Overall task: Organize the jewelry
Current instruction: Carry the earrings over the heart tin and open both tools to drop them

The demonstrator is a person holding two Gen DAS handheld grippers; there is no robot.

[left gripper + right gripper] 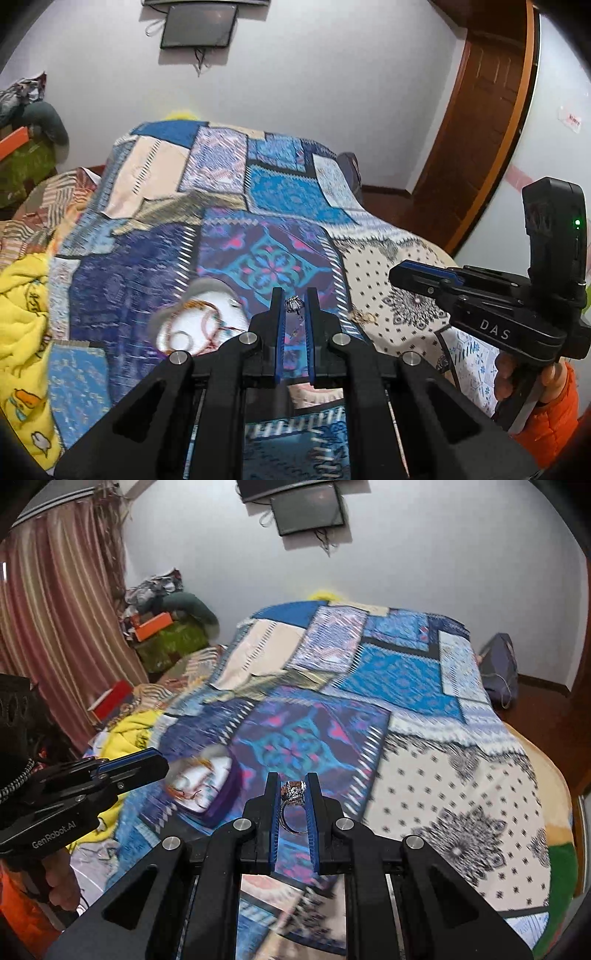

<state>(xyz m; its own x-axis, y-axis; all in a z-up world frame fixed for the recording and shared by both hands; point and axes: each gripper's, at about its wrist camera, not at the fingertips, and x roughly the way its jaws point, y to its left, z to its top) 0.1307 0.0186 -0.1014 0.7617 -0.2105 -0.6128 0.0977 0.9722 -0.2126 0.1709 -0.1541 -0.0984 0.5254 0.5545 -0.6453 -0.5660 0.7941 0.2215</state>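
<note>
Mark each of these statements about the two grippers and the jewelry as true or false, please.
1. The right gripper holds a ring with a large stone. True.
2. The left gripper is empty. False: a small silver piece of jewelry with a hanging part sits between its fingers.
3. Both grippers are above a patchwork bedspread. True.
4. The round white tray on the bed is bare. False: bracelets or cords lie in it.
5. The door is white. False: it is brown wood.
</note>
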